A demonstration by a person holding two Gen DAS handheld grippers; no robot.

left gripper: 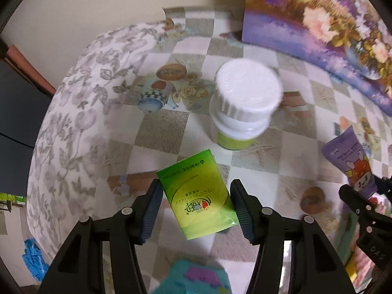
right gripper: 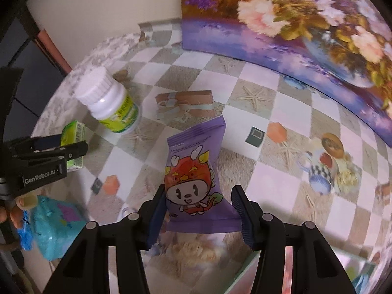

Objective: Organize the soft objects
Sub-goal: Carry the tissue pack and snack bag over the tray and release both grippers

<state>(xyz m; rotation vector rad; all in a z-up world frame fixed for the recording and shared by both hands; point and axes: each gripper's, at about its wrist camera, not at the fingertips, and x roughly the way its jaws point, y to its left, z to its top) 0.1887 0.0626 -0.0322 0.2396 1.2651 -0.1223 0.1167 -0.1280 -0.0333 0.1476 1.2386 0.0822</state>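
Note:
My left gripper [left gripper: 197, 207] is shut on a green tissue pack [left gripper: 198, 196], which hangs above the checkered tablecloth [left gripper: 159, 132] with both pads pressed on its sides. In the right wrist view my right gripper [right gripper: 198, 209] is shut on a purple snack packet [right gripper: 194, 178] printed with a cartoon dragon child, also lifted off the cloth. Each view catches the other gripper at its edge: the purple packet [left gripper: 350, 164] at the right of the left wrist view, the green pack [right gripper: 73, 144] at the left of the right wrist view.
A white-capped bottle [left gripper: 242, 103] with a green label stands upright just beyond the green pack. A floral painting [right gripper: 306, 24] leans along the back right. A teal soft item [right gripper: 56, 227] lies at the near left, by a person's fingers [right gripper: 22, 205].

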